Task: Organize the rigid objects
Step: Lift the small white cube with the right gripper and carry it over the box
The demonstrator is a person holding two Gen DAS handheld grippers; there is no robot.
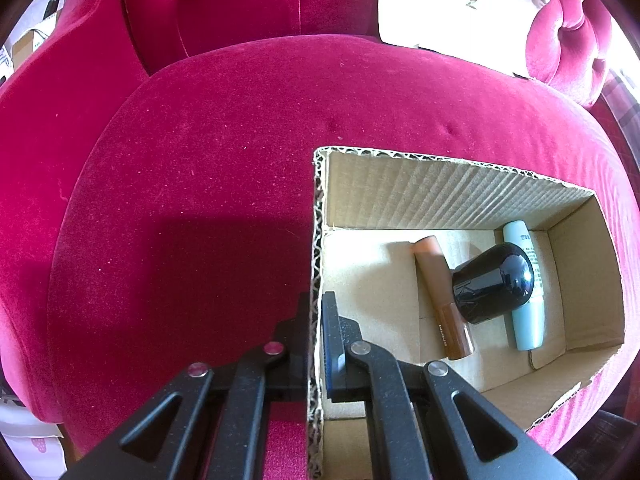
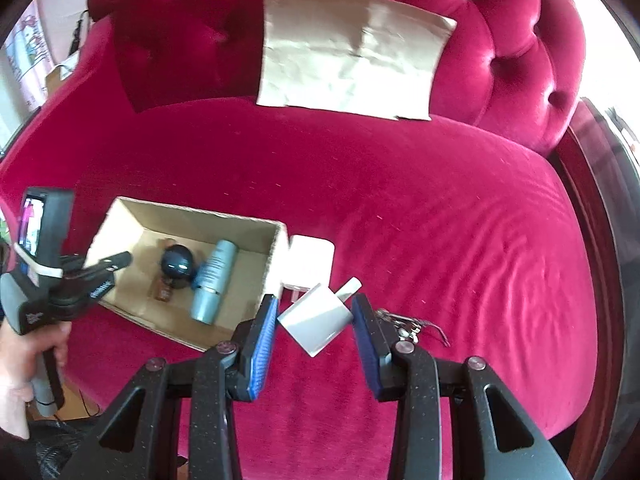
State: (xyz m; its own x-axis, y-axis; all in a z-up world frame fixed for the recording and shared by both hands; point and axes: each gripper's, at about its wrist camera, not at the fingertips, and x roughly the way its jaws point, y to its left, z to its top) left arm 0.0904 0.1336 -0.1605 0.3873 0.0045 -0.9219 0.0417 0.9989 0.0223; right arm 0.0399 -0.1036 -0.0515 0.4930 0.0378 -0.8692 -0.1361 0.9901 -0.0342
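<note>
An open cardboard box (image 1: 448, 192) sits on a red velvet sofa seat. It holds a brown tube (image 1: 442, 300), a black domed jar (image 1: 494, 282) and a pale blue tube (image 1: 528, 304). My left gripper (image 1: 314, 312) is shut on the box's left wall. In the right wrist view the box (image 2: 256, 232) lies at the left. My right gripper (image 2: 314, 310) holds a white charger plug (image 2: 316, 322) between its blue pads (image 2: 262, 332), above the seat. A second white adapter (image 2: 310, 258) lies beside the box's right wall.
A flat cardboard sheet (image 2: 352, 52) leans on the sofa back. A bunch of keys (image 2: 408, 326) lies on the seat right of my right gripper. The sofa's dark wooden edge (image 2: 592, 208) runs along the right.
</note>
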